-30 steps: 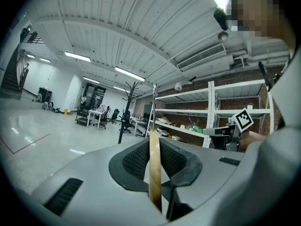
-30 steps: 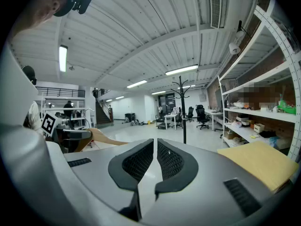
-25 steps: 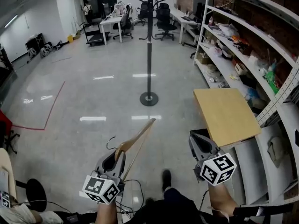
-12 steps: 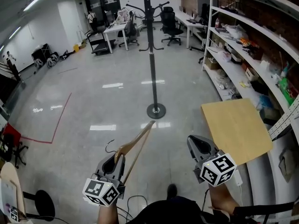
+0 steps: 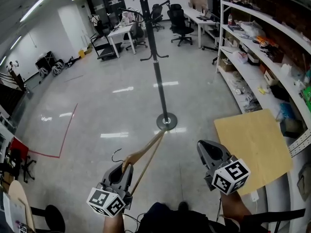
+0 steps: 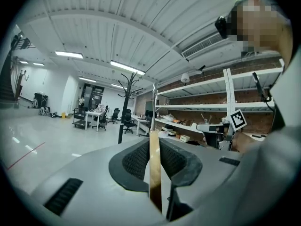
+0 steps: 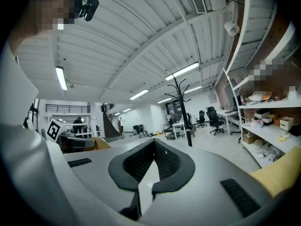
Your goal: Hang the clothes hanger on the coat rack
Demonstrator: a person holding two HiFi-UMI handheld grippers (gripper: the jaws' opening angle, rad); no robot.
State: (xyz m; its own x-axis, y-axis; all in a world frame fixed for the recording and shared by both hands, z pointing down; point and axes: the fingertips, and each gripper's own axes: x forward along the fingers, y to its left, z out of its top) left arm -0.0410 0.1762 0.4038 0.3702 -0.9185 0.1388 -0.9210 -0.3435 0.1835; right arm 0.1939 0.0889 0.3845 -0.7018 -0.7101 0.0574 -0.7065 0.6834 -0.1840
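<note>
**One hanger in the left claw, one coat rack ahead**

There are two claws. The left claw [image 5: 124, 168] is clamped on the single hanger [image 5: 146, 150]. Its ribbed dark pads press on either side of a thin, flat strip of glossy brown wood. The hanger's long arm slants up and away from the claw, and its one dark wire hook [image 5: 115, 154] curls out to the left.

The right claw [image 5: 208, 148] holds nothing, and its pad tips meet in a point. Each claw carries one cube [image 5: 231, 175] with black-and-white square markers, two in all.

One coat rack [image 5: 156, 62] stands on the shiny grey floor [image 5: 97, 106], apart from the hanger. It is a slim black pole on a round base with curved prongs near the top.

On the right are white shelves [image 5: 252, 21] full of clutter. One pale, flat, square board [image 5: 257, 140] lies near the right claw.
</note>
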